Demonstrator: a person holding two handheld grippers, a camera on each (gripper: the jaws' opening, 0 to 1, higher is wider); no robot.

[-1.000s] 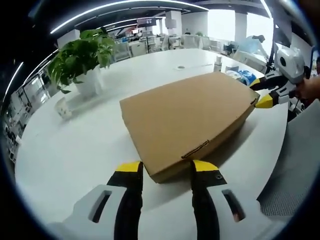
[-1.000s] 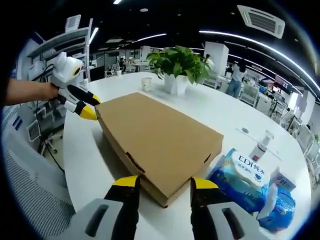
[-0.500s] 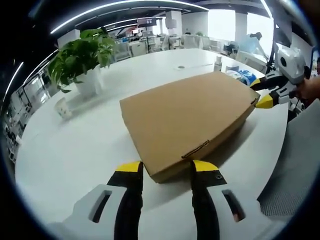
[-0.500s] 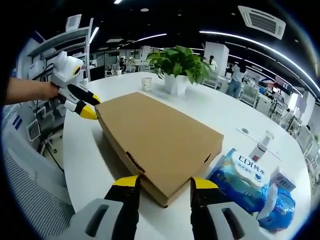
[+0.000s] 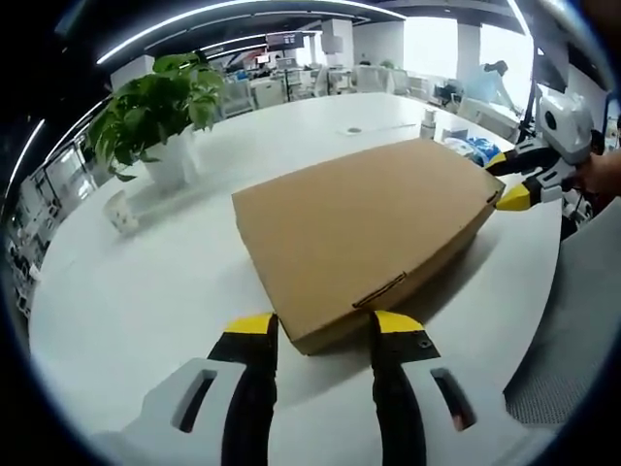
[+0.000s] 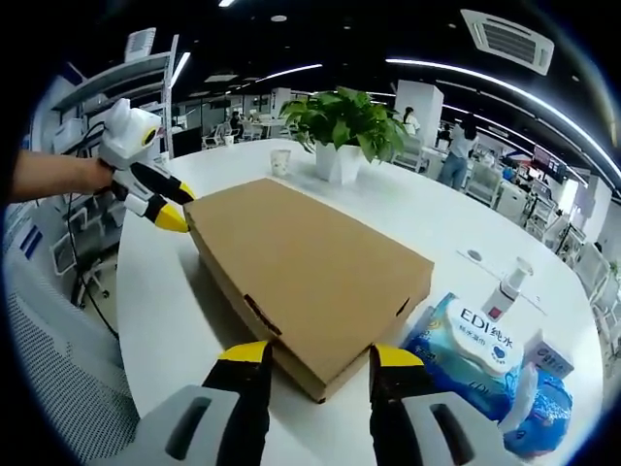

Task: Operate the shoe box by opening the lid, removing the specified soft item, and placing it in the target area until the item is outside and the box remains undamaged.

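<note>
Flat brown cardboard shoe box (image 5: 364, 233), lid closed, at frame centre on white round bench (image 5: 126, 301). Left gripper (image 5: 325, 330) and right gripper (image 6: 315, 359) jaws parted, straddling opposite box corners. Bare bench lower left.

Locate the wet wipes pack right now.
In the right gripper view, the wet wipes pack lies on the white table, just right of the closed cardboard box, beside a small spray bottle.

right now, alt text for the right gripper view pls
A closed cardboard shoe box lies flat on a white table, with the right claw open at its near corner and the left claw at its far corner. A potted plant stands behind, a wipes pack beside.
</note>
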